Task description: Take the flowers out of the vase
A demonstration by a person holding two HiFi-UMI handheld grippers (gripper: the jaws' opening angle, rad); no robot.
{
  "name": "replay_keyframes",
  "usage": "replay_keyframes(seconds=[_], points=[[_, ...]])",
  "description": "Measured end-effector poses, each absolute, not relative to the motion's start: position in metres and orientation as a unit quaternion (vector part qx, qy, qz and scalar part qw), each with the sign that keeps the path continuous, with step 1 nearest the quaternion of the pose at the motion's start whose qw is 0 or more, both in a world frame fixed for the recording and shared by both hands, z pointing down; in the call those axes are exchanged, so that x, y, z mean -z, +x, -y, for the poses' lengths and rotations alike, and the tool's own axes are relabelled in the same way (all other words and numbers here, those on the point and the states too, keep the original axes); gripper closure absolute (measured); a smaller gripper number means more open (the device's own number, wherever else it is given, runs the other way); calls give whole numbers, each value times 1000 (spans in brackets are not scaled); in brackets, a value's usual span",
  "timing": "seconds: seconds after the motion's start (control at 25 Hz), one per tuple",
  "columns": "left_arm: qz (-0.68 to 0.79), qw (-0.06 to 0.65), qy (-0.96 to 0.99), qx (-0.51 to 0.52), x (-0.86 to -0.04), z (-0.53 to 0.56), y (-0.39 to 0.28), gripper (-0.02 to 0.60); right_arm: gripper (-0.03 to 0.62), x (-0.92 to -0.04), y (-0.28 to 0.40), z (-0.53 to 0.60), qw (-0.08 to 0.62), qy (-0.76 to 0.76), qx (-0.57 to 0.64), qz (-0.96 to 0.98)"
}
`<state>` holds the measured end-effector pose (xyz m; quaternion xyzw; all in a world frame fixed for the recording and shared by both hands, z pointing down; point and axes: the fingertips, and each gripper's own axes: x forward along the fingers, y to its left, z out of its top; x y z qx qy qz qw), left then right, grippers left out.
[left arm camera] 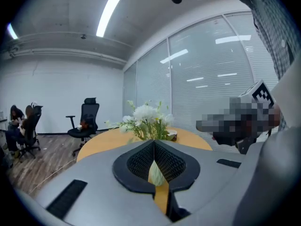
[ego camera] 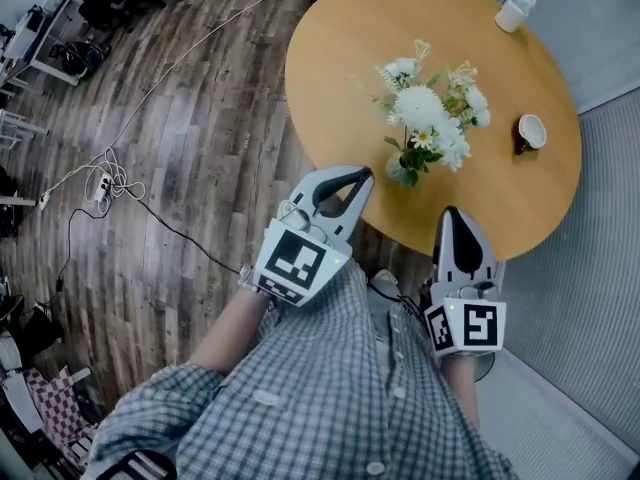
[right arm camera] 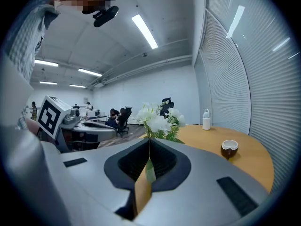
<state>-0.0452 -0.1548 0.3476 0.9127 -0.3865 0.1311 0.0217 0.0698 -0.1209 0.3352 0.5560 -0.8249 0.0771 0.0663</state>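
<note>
A bunch of white flowers (ego camera: 432,118) with green leaves stands in a small vase (ego camera: 406,173) near the front of the round wooden table (ego camera: 340,58). The leaves hide most of the vase. My left gripper (ego camera: 363,177) is shut and empty, its tips just left of the vase at the table's near edge. Also shut and empty, my right gripper (ego camera: 452,214) hangs over the table's front edge, below and right of the vase. Both gripper views look at the flowers (left arm camera: 146,118) (right arm camera: 160,119) over closed jaws.
A white lidded jug (ego camera: 516,9) stands at the table's far side and a brown cup (ego camera: 530,132) to the right of the flowers. Cables and a power strip (ego camera: 101,184) lie on the wooden floor. An office chair (left arm camera: 85,121) stands beyond the table.
</note>
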Motion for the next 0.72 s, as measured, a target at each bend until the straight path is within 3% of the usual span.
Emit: replay_keyframes(seconds=[0.2, 0.28, 0.48, 0.72], points=[[347, 10, 922, -174, -377, 164, -36, 566, 583, -341, 74, 119, 72, 584, -83, 804], [332, 7, 923, -193, -392, 167, -32, 508, 583, -345, 75, 119, 76, 592, -88, 798], [297, -7, 927, -229, -427, 176, -14, 431, 583, -352, 77, 118, 86, 606, -96, 785], [285, 16, 928, -239, -461, 191, 1, 384, 583, -359, 81, 116, 100, 619, -101, 773]])
